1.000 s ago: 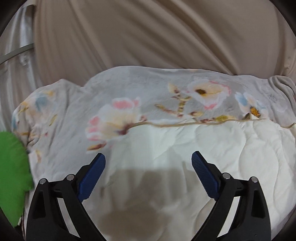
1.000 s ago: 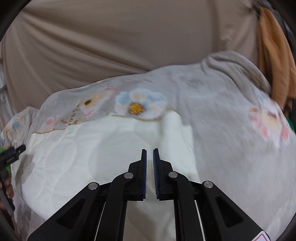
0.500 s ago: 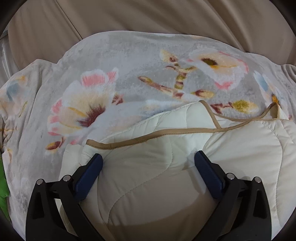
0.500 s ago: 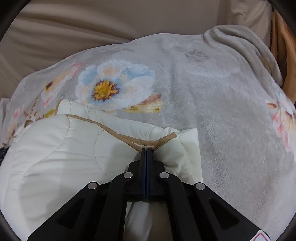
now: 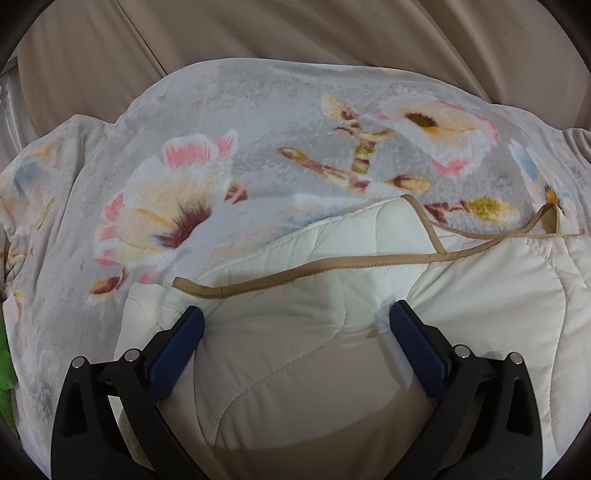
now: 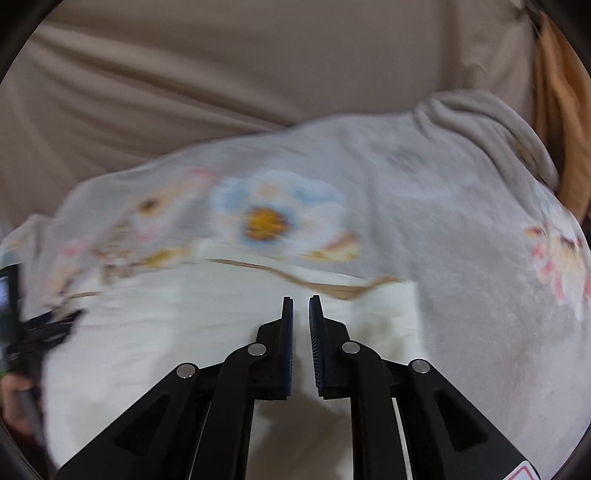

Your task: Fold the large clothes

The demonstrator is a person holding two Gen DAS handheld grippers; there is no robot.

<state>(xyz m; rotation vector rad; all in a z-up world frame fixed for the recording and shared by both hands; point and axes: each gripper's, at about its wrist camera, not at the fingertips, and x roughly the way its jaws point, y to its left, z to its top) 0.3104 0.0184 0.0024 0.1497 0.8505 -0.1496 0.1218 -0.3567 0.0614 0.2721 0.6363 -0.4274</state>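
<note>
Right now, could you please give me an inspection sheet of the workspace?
Surface: grey floral blanket spread over a beige sheet.
Job's things: cream quilted garment with tan trim, lying bunched on the blanket.
Clutter: green item at the left edge; orange cloth at the right edge.
Claws: left claw wide open, low over the garment, nothing between its fingers; right claw slightly open with a narrow gap, gripping nothing, view motion-blurred.
Cables: nothing seen.
Surroundings: beige draped fabric behind; a pale rail at the far left.
</note>
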